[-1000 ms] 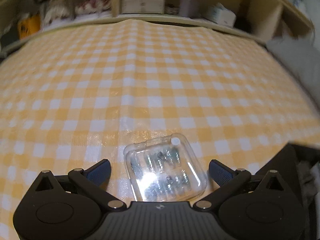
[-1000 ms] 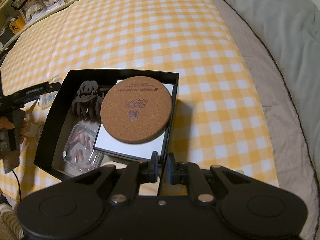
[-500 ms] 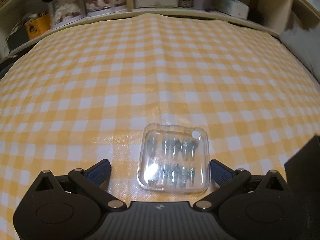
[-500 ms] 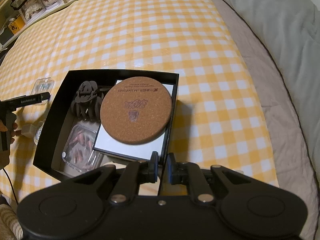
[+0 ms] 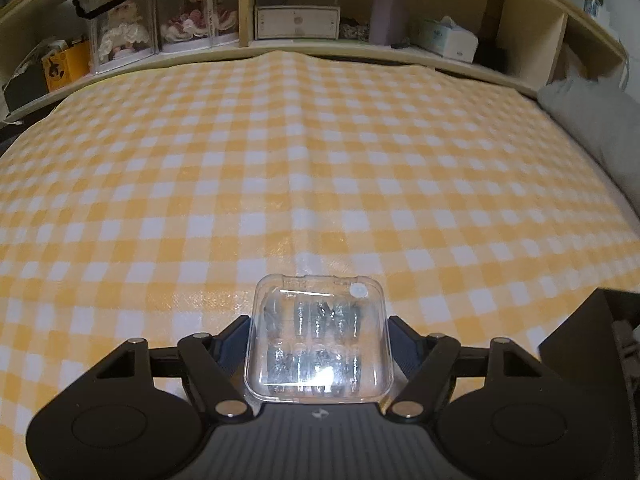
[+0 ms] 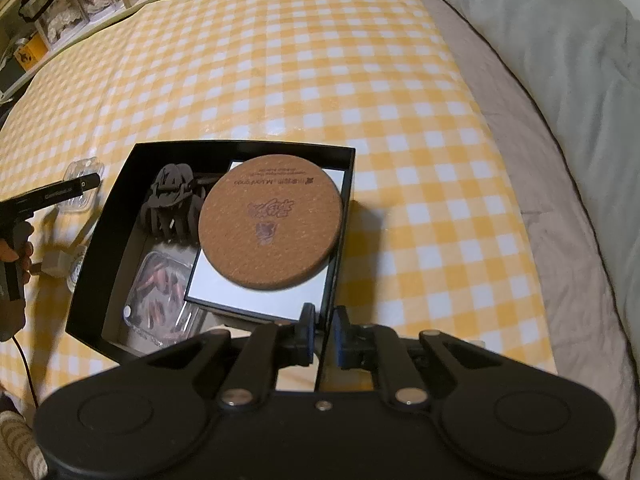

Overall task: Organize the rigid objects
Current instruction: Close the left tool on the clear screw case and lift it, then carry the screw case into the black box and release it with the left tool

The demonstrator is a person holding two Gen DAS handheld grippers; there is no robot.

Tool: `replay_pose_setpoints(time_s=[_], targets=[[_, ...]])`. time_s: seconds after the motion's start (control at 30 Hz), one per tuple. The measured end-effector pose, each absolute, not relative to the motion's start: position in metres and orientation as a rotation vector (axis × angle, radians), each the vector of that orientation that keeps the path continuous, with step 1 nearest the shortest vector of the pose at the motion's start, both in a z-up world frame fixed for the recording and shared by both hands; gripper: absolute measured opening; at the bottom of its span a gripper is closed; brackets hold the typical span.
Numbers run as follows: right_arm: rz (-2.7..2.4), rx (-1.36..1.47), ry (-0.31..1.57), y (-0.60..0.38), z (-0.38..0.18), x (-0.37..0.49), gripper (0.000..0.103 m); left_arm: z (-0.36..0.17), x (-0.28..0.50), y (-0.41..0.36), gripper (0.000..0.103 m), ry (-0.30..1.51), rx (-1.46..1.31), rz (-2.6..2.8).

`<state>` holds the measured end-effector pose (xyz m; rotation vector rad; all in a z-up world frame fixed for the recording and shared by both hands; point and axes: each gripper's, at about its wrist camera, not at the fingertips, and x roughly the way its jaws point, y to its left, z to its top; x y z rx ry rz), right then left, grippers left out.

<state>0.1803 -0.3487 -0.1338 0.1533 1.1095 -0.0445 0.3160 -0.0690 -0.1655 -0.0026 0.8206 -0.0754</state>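
Gripping a clear case (image 5: pixel 318 340) by its sides, the left claw (image 5: pixel 319 338) holds it over the checked cloth (image 5: pixel 280 160). The right claw (image 6: pixel 323 334) pinches the black box (image 6: pixel 100 216) wall.

A yellow-and-white checked cloth (image 5: pixel 280 168) is covering the surface. Beyond the cloth's far edge, a wooden shelf (image 5: pixel 320 50) is holding two boxed dolls (image 5: pixel 160 28), a small white drawer unit (image 5: pixel 297 22) and a tissue box (image 5: pixel 450 40). A grey pillow (image 5: pixel 592 120) is lying at the cloth's right edge.
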Motion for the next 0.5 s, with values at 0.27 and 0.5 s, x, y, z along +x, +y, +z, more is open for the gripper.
replay_pose_setpoints(time_s=[0.27, 0.5], targets=[[-0.07, 0.205, 1.097, -0.358, -0.134, 0.181, 0.005, -0.13, 0.296, -0.084, 0.073, 0.762, -0.043, -0.152], [-0.08, 0.19, 1.085, -0.361, -0.135, 0.189, 0.005, -0.099, 0.265, -0.119, 0.073, 0.741, -0.043, -0.26]])
